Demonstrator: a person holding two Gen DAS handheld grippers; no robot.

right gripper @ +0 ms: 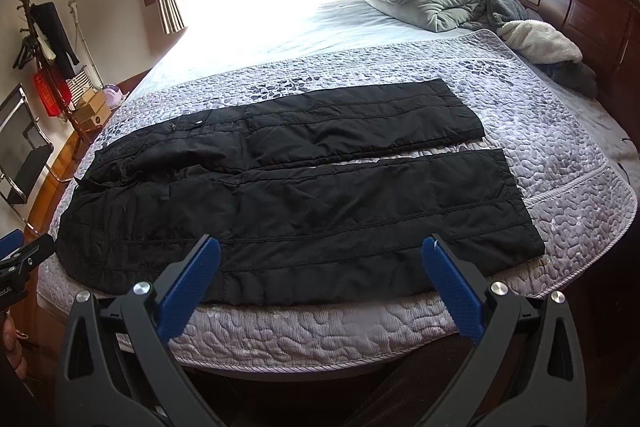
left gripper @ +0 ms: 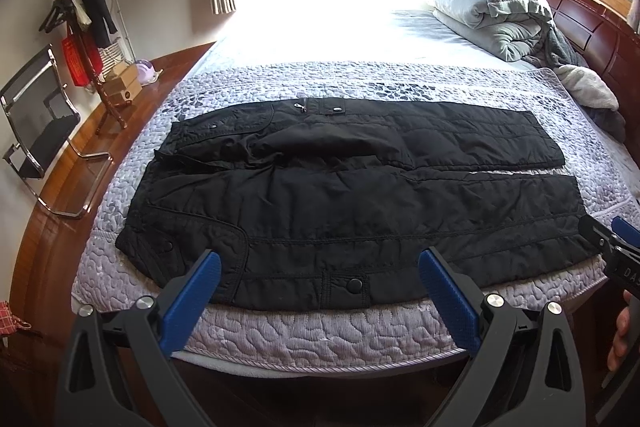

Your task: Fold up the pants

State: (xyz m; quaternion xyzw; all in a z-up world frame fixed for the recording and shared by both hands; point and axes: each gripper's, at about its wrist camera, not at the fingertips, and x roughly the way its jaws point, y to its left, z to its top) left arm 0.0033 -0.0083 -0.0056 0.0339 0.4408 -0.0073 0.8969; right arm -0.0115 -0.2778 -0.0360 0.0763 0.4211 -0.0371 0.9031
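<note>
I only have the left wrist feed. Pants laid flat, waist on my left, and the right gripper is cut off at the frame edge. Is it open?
Observer: Yes. The right gripper is open, its fingers spread over the near edge of the black pants, holding nothing.
Operator: I can't see past the near leg's hem. Does it hang off the bed?
Observer: No. The hem lies fully on the quilted bedspread, with bare quilt beyond it.
Operator: Left gripper from that side?
Observer: Only its tip shows at the frame edge, beside the waist end; its state can't be read there.
</note>
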